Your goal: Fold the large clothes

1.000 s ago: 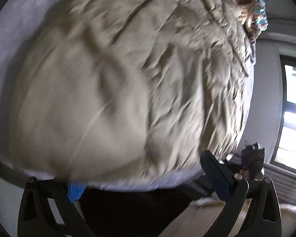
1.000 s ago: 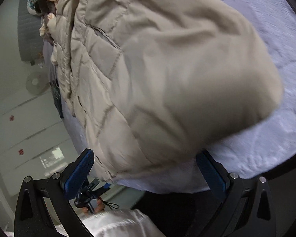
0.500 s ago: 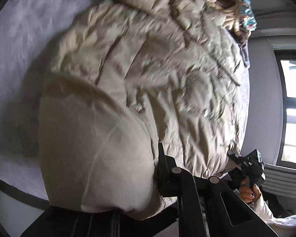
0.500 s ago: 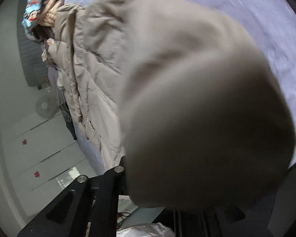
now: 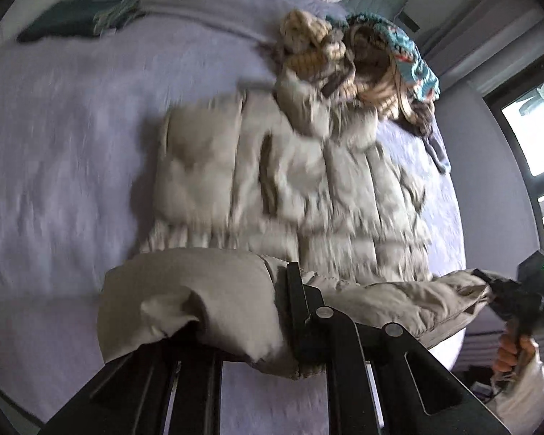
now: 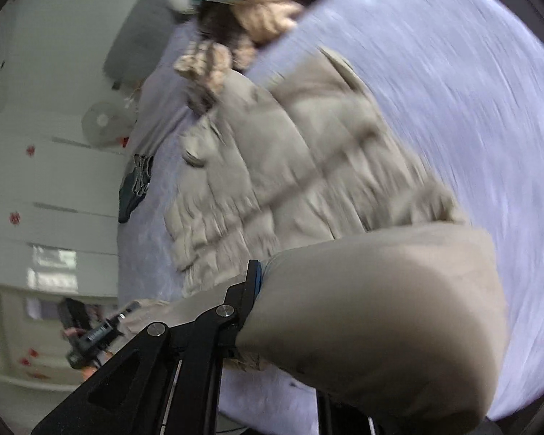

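Looking down the left wrist view first: the left gripper is pinched tight on the near hem of the beige puffer jacket, where a second ago its jaws stood wide with nothing between them. A fat roll of hem bulges at nine o'clock of the fingers, lifted clear of the lilac bedspread. Most of the jacket lies flat across the middle of the bed, collar toward twelve o'clock, touching a heap of knitwear. Over at four o'clock, the right gripper bites the other hem corner, a hand wrapped round its handle.

Switching to the right wrist view: same story, the right gripper clamped on padded hem, fabric ballooning across four o'clock, where earlier its jaws gaped. Jacket body runs away toward eleven o'clock, and the left gripper shows at eight o'clock.

So both corners are caught and coming up. That reads as the bottom-to-top fold just beginning; the hem likely needs carrying toward the collar, kept level so the padding doesn't slump.
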